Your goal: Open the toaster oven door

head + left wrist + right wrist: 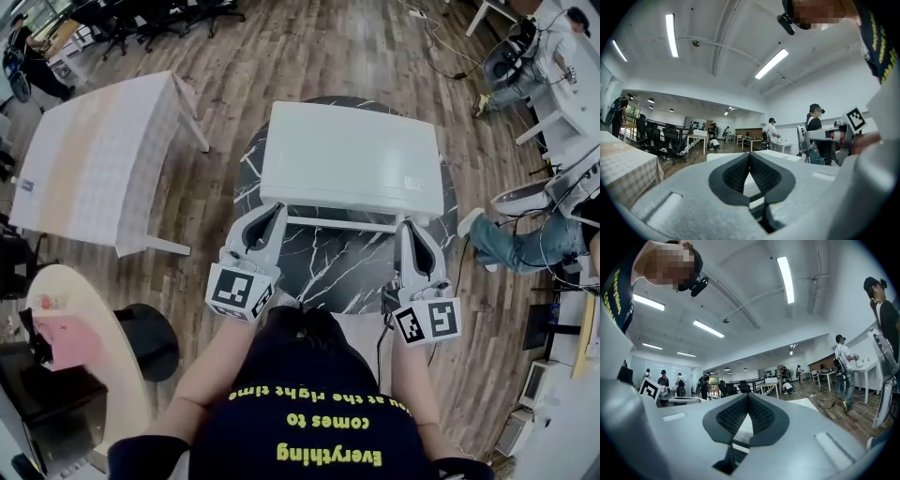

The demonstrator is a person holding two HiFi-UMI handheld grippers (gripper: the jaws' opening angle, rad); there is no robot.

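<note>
On the round black marble-patterned table (337, 272), the white box-shaped toaster oven (352, 159) is sitting with only its flat top and a white bar handle (342, 223) along its near edge showing. Its door face is lying out of sight below that edge, so nothing of its inside is showing. The left gripper (277, 210) is pointing at the oven's near left corner and the right gripper (410, 227) at its near right corner. Whether either is touching the oven is hard to tell. Both grippers' jaws are pressing together tip to tip, pinching nothing.
</note>
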